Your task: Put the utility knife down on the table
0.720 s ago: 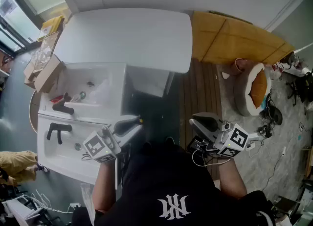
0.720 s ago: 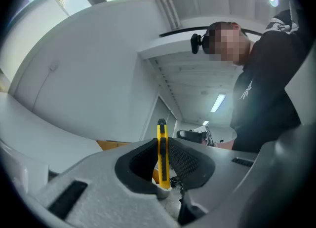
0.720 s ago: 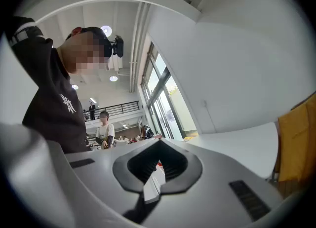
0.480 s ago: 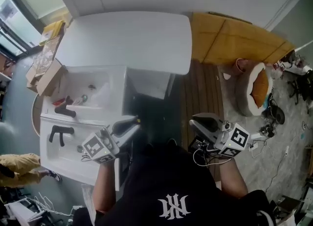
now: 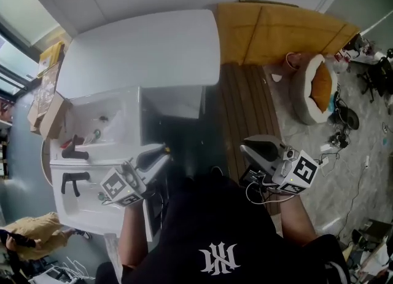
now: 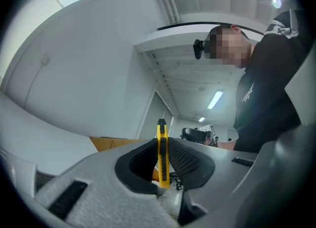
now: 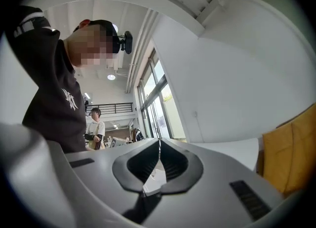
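left gripper: held low in front of the torso, forearm bent, jaws aimed forward and to the person's right, at the right edge of the sink unit and short of the near edge of the table. its jaws are clamped on the knife, which is off the table. right gripper: held at about the same height on the other side of the torso, above the wood floor, jaws aimed forward and to the person's left. its jaws are pressed together with nothing between them. view differences: the head view shows the knife only as a yellow speck at the left jaw tips. the left gripper view shows it edge-on and upright between the ribbed pads, a yellow body with a black slider, its top end standing past the jaw tips. the right gripper view shows a second person in the background near tall windows, outside the head view. containers: the basin of the sink unit holds a few small items, too small to identify, and two black taps stand on the unit's near part. the pet bed on the floor at the right holds an orange cushion. a cardboard box sits at the table's left corner, contents not visible.
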